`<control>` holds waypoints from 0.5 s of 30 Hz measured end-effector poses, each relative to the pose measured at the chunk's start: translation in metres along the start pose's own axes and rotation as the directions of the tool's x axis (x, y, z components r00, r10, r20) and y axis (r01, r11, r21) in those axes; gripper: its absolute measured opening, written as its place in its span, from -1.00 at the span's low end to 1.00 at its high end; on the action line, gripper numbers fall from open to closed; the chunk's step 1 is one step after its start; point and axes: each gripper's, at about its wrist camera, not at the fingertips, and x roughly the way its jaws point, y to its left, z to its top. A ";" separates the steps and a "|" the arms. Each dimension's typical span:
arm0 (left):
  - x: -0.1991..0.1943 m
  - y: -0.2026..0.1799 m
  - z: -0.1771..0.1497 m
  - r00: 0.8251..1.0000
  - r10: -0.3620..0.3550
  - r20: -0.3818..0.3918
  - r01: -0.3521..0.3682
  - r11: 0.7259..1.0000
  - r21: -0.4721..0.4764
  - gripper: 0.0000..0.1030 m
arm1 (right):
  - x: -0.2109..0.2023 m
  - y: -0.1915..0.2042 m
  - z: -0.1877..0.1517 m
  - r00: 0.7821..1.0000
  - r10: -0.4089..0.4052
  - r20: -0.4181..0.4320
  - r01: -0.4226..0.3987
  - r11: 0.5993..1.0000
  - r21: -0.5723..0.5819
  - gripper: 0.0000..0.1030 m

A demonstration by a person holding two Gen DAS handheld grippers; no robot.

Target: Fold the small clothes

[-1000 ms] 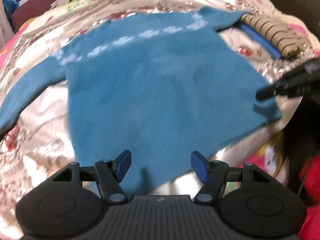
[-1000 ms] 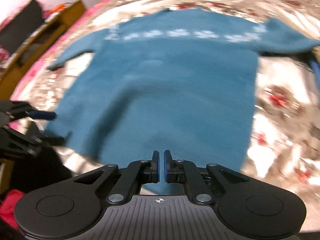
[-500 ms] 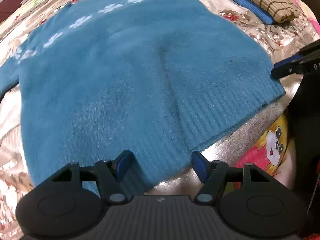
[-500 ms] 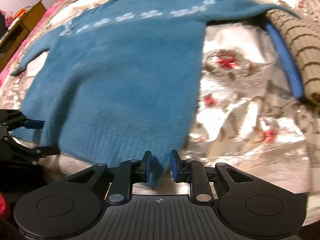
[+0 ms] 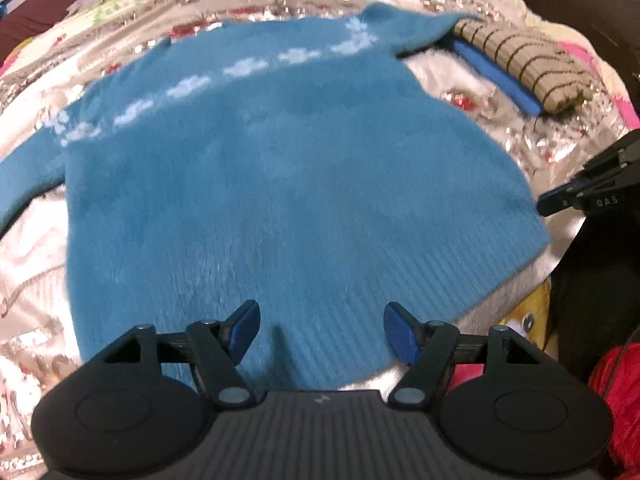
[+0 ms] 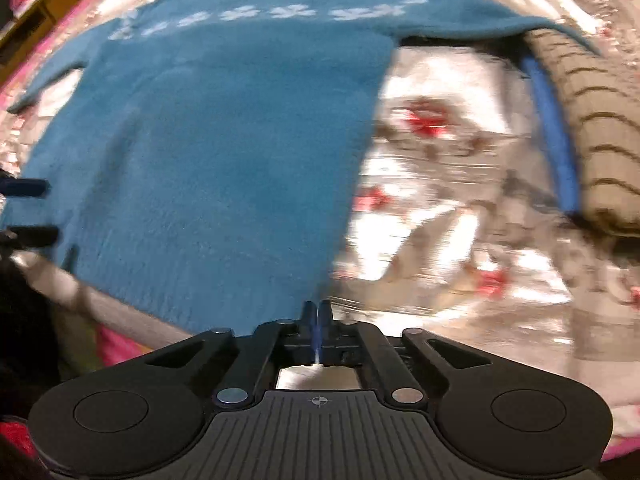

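Sweater: a teal knit sweater (image 5: 280, 184) with a band of white flowers lies spread flat on my silvery floral bedspread (image 6: 460, 264), ribbed hem toward me.
Left claw: my left gripper (image 5: 320, 330) hangs over the hem, its blue pads spread wide, nothing between them.
Right claw: my right gripper (image 6: 318, 316) has its fingers pressed together at the sweater's near right hem corner; whether cloth is pinched, I cannot tell.
Beside it: a folded tan striped garment (image 5: 520, 66) with a blue edge lies at the sweater's right sleeve.
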 end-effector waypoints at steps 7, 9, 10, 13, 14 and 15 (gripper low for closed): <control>0.045 -0.009 -0.006 0.993 0.010 -0.118 -0.008 1.000 0.015 0.56 | -0.022 -0.008 0.003 0.996 -0.015 0.091 0.011 0.999 0.037 -1.00; 0.043 -0.010 -0.004 0.993 0.010 -0.115 -0.007 1.000 0.026 0.55 | -0.027 -0.001 0.014 0.992 0.003 0.130 -0.005 1.000 0.013 -1.00; 0.040 -0.008 -0.002 0.994 0.004 -0.111 -0.002 1.000 0.023 0.55 | -0.028 0.000 0.020 0.989 0.011 0.147 -0.012 1.000 0.009 -1.00; 0.032 -0.006 0.003 0.996 0.015 -0.087 -0.013 1.000 0.017 0.55 | -0.017 -0.010 0.037 0.985 0.045 0.164 -0.056 0.996 0.064 -0.89; 0.028 -0.006 0.006 0.998 0.016 -0.068 -0.015 1.000 0.015 0.55 | -0.014 -0.013 0.041 0.983 0.059 0.172 -0.075 0.993 0.088 -0.86; 0.023 -0.007 0.009 0.999 0.014 -0.046 -0.014 1.000 0.013 0.55 | -0.013 -0.017 0.043 0.980 0.076 0.183 -0.097 0.989 0.109 -0.84</control>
